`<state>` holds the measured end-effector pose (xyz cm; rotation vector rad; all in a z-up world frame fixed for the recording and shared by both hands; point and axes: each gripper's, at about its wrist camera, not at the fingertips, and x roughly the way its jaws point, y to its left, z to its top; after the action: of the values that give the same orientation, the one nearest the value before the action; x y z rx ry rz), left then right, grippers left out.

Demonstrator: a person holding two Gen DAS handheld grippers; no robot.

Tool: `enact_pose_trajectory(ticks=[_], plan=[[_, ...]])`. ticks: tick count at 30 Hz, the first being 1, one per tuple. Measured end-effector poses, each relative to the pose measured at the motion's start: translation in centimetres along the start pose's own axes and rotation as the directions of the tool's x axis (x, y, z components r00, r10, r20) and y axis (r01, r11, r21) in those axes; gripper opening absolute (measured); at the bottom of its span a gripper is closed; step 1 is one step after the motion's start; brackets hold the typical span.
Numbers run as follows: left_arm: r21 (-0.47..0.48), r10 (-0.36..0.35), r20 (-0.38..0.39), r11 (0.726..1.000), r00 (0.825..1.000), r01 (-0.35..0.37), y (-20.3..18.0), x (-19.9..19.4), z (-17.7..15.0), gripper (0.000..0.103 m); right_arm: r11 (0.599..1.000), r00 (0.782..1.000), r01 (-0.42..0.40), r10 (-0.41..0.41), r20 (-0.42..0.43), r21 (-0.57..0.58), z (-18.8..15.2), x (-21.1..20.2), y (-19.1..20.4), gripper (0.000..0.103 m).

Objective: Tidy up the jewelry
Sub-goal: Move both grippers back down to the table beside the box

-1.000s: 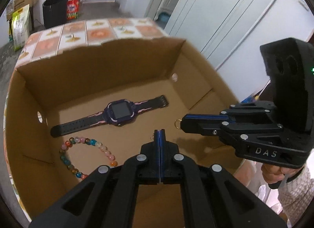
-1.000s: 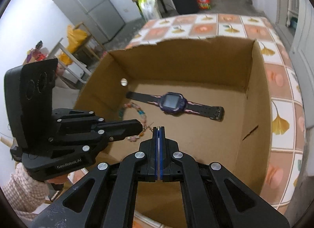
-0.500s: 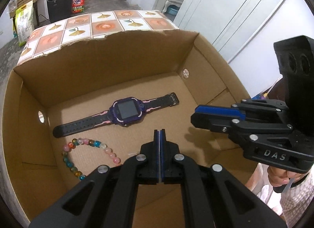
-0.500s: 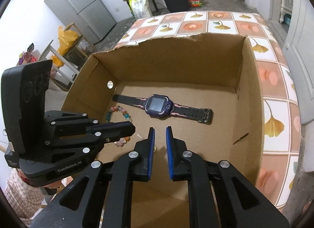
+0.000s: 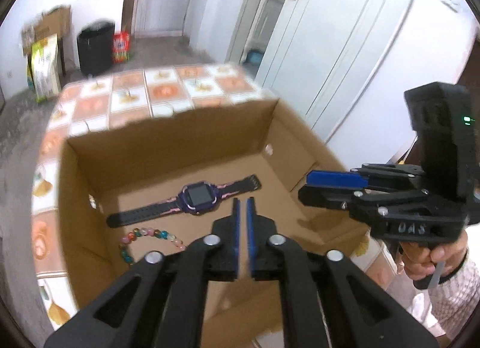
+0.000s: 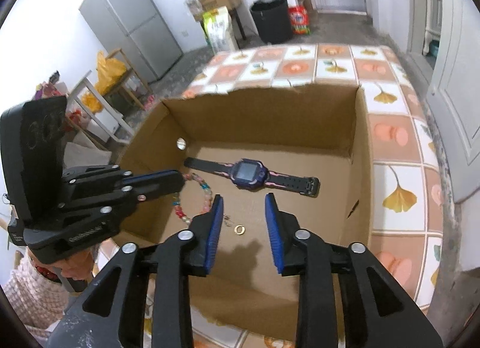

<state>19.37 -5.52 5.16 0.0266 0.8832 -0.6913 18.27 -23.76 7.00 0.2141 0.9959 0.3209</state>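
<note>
An open cardboard box [image 5: 168,138] [image 6: 361,150] holds a purple smartwatch with a black and pink strap [image 5: 199,196] [image 6: 247,172], a coloured bead bracelet [image 5: 141,235] [image 6: 204,192] and a small gold ring with a short chain [image 6: 239,229]. My right gripper [image 6: 243,207] is open and empty above the ring; it also shows in the left wrist view [image 5: 303,189]. My left gripper [image 5: 243,210] is slightly open and empty above the box floor; it also shows in the right wrist view [image 6: 177,181] over the box's left wall.
The box sits on a table with an orange and white tiled cloth [image 6: 396,168] [image 5: 168,90]. A black bin [image 6: 271,22] and a grey fridge [image 6: 132,24] stand on the floor beyond. White doors [image 5: 345,48] are at the right.
My right gripper opened and let go of the gold ring and chain, which now lie on the box floor. My left gripper opened a little. Both grippers have risen and pulled back.
</note>
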Motion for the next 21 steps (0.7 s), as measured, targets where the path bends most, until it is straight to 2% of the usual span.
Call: enact_pose_trajectory(ticks=[2, 6, 10, 14, 21], plan=[[0.017, 0.004, 0.071, 1.0, 0.997, -0.005, -0.6, -2.7, -1.0, 0.015, 1.0, 0.998, -0.01, 0.011, 0.058, -0.021, -0.8, -2.1, 0.7, 0.035], [0.041, 0.016, 0.164, 0.999, 0.986, -0.023, -1.4, -6.9, -3.6, 0.018, 0.998, 0.988, -0.028, 0.037, 0.147, -0.062, -3.1, -6.0, 2.0, 0.039], [0.035, 0.04, 0.207, 0.998, 0.977, -0.049, -1.5, -9.5, -6.7, 0.022, 0.994, 0.982, -0.052, 0.069, 0.177, -0.094, -5.9, -8.1, 3.3, 0.039], [-0.015, 0.022, 0.207, 1.0, 0.978, -0.019, -0.9, -10.4, -9.8, 0.024, 0.993, 0.985, -0.044, 0.061, 0.163, -0.106, -8.6, -8.0, 4.1, 0.039], [-0.02, 0.035, 0.098, 0.999, 0.995, -0.033, -0.9, -8.1, -14.8, 0.025, 0.999, 0.997, -0.032, 0.034, 0.063, -0.029, -13.0, -4.1, 3.6, 0.039]])
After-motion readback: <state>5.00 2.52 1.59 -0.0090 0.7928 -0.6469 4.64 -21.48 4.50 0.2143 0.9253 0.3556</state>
